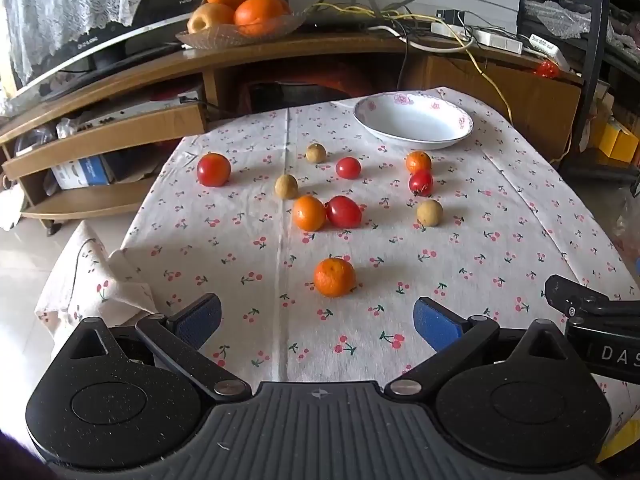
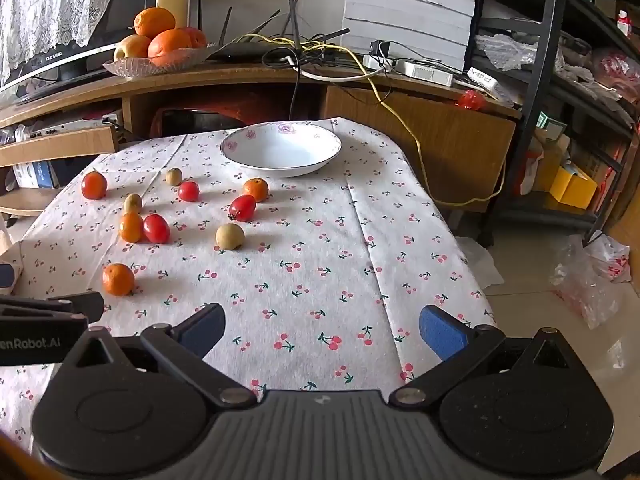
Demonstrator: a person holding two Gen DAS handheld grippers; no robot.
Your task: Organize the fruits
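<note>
Small fruits (image 1: 309, 213) lay scattered across the cherry-print desk (image 1: 520, 216): glossy red ones, oranges, dull tan ones. A white bowl (image 1: 413, 122) stood behind them at the far right. The left claw (image 1: 316, 322) and right claw (image 2: 322, 330) both hung wide apart, holding nothing.

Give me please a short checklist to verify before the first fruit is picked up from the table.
1. Left gripper open, nothing between its fingers: ok.
2. Right gripper open, nothing between its fingers: ok.
3. White bowl empty and upright on the tablecloth: ok.
4. Nearest orange stands free, no fruit touching it: ok.
5. Middle orange free of the red tomato beside it: not ok, they touch.
6. Fruit firmness for gripping: cannot tell.
</note>
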